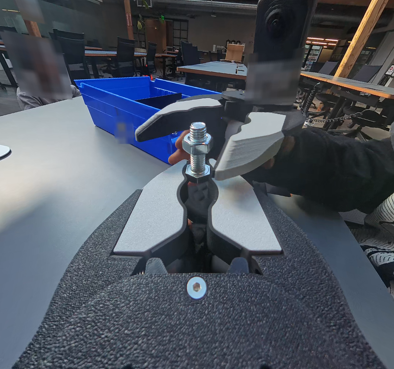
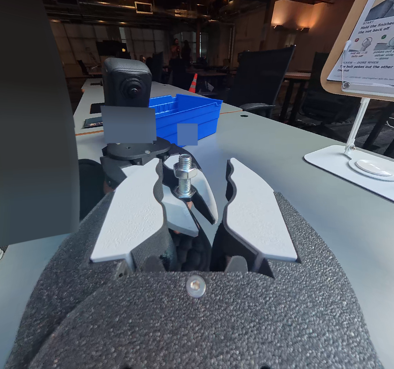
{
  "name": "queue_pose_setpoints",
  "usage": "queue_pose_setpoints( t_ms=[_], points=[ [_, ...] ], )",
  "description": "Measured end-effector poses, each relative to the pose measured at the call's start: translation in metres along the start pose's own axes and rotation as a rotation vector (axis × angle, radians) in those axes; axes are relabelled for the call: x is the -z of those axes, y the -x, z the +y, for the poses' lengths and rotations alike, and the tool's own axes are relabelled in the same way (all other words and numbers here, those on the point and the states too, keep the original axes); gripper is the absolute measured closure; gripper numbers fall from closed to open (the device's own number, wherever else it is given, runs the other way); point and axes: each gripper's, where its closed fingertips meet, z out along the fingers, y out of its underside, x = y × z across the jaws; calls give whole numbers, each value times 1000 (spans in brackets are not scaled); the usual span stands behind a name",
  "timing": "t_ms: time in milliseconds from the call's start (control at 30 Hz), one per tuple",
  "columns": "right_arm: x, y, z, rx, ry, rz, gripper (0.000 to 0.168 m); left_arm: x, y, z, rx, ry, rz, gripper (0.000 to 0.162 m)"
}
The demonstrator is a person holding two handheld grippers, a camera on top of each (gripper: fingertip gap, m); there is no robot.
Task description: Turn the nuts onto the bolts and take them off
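Bolt (image 1: 197, 156): upright, head clamped between the left gripper (image 1: 198, 174) fingers, thread up.
Nut (image 1: 197, 144): partway down the bolt's thread, tip showing above it.
Right gripper (image 2: 193, 190): released, fingers spread either side of the bolt, touching nothing.
Risk: a skewed bite on the nut could lever the bolt loose or jam the thread.
Bin (image 1: 128, 100): blue, behind the bolt; visible part looks empty.
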Motion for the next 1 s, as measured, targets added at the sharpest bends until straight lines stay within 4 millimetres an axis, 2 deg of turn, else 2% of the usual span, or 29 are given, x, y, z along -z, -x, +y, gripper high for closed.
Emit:
queue_pose_setpoints(
  t_ms=[167, 400, 533, 633, 733, 800, 833, 933, 1000],
  points=[
    [-5, -5, 1, 19, 14, 33, 121, 0, 0, 0, -3, 1, -1, 149],
    [16, -5, -2, 31, -9, 43, 128, 0, 0, 0, 4, -1, 2, 149],
    [24, -1, -4, 41, -18, 24, 141, 1, 0, 0, 6, -2, 1, 149],
    [29, -5, -6, 47, -29, 43, 160, 1, 0, -1, 9, -8, 1, 149],
    [32, -10, -9, 45, -43, 57, 164, 0, 0, 0, 0, 1, 2, 149],
    [34, -11, -8, 54, -34, 61, 163, 0, 0, 0, 1, 0, 1, 149],
    [35, -9, -9, 54, -45, 51, 157, 1, 0, 0, 3, -3, 1, 149],
    [31, -1, -13, -5, -87, -6, 124, 1, 1, -1, 6, -6, -1, 149],
    [24, 0, -9, -29, -63, -9, 113, 1, 0, 0, 2, -2, -2, 149]
  ],
)
